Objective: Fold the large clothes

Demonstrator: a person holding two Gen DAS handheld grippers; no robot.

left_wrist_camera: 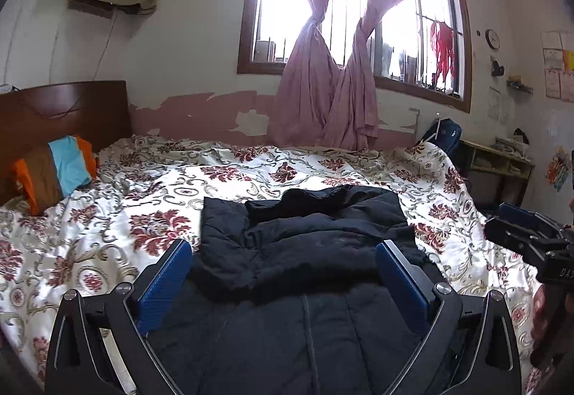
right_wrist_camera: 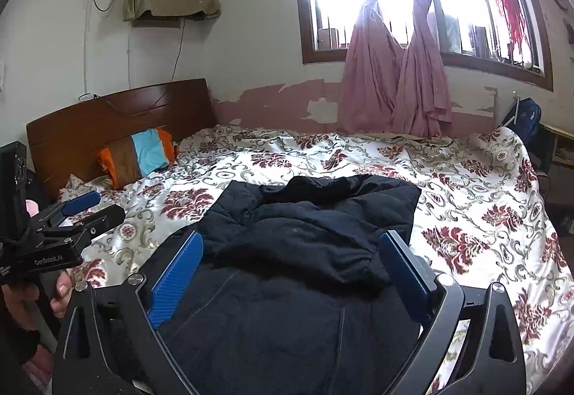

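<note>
A home bedroom: a bed (left_wrist_camera: 107,215) under a floral quilt, wooden headboard (right_wrist_camera: 118,119), striped pillow (left_wrist_camera: 53,172), pink curtains (left_wrist_camera: 323,90) tied at a barred window (right_wrist_camera: 484,0).

"GenRobot.AI" printed in white on the left gripper (right_wrist_camera: 84,208) body, cut-off letters "DA" on the right gripper (left_wrist_camera: 516,226)

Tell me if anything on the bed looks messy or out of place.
The black jacket lies bunched and only partly folded on the floral bedspread, its top layer rumpled. Nothing else stands out.
</note>
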